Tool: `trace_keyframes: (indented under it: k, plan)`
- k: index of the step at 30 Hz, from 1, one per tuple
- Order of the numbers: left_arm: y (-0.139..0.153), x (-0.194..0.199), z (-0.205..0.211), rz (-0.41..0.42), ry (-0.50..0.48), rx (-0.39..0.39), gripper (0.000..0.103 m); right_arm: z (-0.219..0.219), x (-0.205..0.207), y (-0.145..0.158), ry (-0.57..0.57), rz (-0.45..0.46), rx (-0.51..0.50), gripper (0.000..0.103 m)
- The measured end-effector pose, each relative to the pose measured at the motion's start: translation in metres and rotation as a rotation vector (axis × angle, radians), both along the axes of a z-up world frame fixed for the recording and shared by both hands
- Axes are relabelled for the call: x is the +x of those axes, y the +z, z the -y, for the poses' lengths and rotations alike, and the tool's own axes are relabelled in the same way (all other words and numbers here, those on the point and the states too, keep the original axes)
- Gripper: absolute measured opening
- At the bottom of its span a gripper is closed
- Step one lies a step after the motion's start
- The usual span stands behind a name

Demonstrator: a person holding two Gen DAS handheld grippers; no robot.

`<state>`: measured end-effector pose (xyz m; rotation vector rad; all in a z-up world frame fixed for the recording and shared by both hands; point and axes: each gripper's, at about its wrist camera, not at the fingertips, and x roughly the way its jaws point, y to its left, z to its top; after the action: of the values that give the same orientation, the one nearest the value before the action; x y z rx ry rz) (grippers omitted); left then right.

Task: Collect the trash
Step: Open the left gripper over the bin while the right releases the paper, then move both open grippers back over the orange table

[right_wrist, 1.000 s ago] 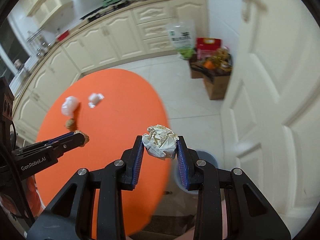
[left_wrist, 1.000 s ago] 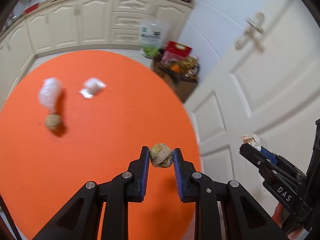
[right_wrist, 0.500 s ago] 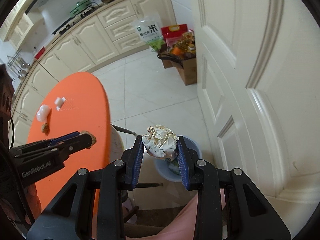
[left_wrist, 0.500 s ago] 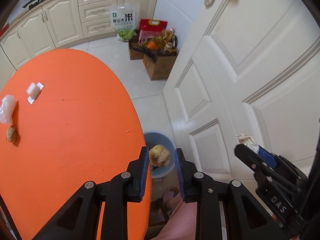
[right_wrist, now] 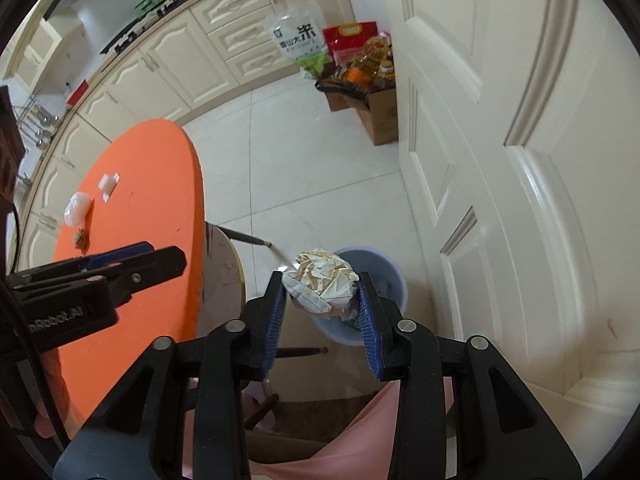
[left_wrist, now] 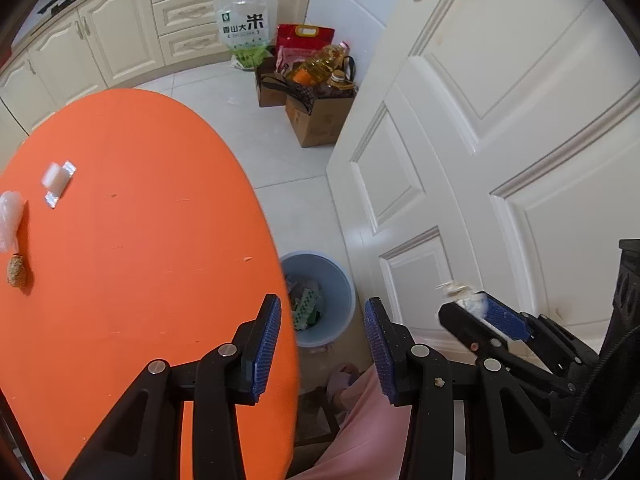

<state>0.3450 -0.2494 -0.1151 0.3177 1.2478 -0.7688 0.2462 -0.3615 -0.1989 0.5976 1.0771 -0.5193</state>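
My left gripper (left_wrist: pixel 322 300) hangs over the pale blue bin (left_wrist: pixel 320 258) on the floor beside the orange table (left_wrist: pixel 140 240). Its jaws are opening and nothing is between them. My right gripper (right_wrist: pixel 320 276) is above the same bin (right_wrist: pixel 386 266). A crumpled paper ball (right_wrist: pixel 320 284) still touches both of its pads while the jaws are opening. Paper scraps lie inside the bin. On the table's far left lie a white wrapper (left_wrist: pixel 58 178), a clear plastic bag (left_wrist: pixel 10 216) and a small brown ball (left_wrist: pixel 17 270).
A white panelled door (left_wrist: pixel 500 120) stands close on the right. Cardboard boxes with oil bottles (left_wrist: pixel 320 116) and a rice bag (left_wrist: pixel 246 28) sit by the cream cabinets (left_wrist: pixel 120 40). A person's pink clothing (left_wrist: pixel 360 420) fills the bottom edge. A stool (right_wrist: pixel 224 272) stands under the table.
Both grippers swung from over the table to above the bin. The left jaws spread and the brown ball they held is gone from them. The right jaws widened around the paper ball.
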Motion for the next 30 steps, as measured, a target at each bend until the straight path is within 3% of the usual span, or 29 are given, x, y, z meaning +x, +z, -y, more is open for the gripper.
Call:
trace_keyframes:
  k: [5, 14, 26, 29, 30]
  plan:
    - [0.006, -0.002, -0.014, 0.019, 0.024, -0.009, 0.041, -0.006, 0.002, 0.005, 0.004, 0.005, -0.012, 0.051]
    - [0.009, -0.007, -0.042, 0.013, 0.048, -0.023, 0.044, -0.018, 0.006, 0.014, 0.023, 0.01, -0.028, 0.051]
    - [0.027, -0.001, -0.122, 0.054, 0.16, -0.025, 0.046, -0.069, 0.038, 0.035, 0.135, 0.034, -0.06, 0.055]
    - [0.032, 0.002, -0.148, 0.07, 0.198, -0.024, 0.048, -0.087, 0.054, 0.039, 0.169, 0.049, -0.07, 0.07]
    - [0.033, 0.004, -0.158, 0.07, 0.213, -0.024, 0.049, -0.093, 0.059, 0.039, 0.177, 0.05, -0.077, 0.07]
